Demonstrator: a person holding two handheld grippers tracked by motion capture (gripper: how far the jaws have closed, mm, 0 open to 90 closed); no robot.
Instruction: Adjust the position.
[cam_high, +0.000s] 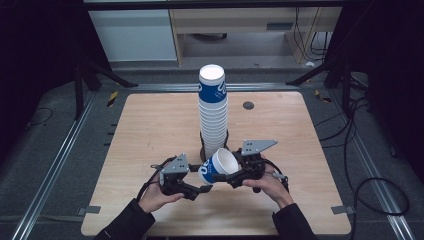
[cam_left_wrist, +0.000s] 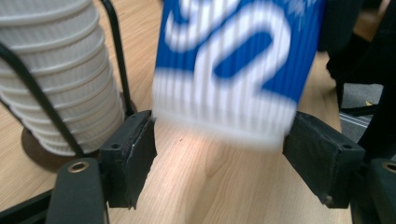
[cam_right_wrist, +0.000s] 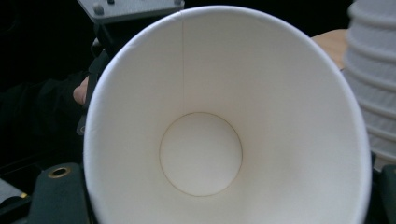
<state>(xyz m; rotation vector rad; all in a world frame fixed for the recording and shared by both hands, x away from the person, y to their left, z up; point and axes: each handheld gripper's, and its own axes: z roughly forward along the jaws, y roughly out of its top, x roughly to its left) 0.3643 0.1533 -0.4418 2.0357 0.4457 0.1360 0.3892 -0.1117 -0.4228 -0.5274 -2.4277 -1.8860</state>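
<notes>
High view: we see a single blue-and-white paper cup (cam_high: 218, 166) lying on its side above the tabletop (cam_high: 150, 130), held between the left gripper (cam_high: 202, 189) and the right gripper (cam_high: 223, 176), its open mouth turned toward the right gripper. In the right gripper view the cup's white interior (cam_right_wrist: 201, 154) faces the camera squarely; the fingers sit at the rim, hidden by it, closed narrow on the cup. In the left gripper view the left fingers (cam_left_wrist: 128, 154) stand about half open at either side of the cup's narrow base (cam_left_wrist: 224, 121); the picture is blurred there and we cannot tell whether the pads press on it. Just beyond the fingers, the tall stack of cups (cam_high: 213, 112) stands upright in its black wire holder (cam_left_wrist: 116, 56).
</notes>
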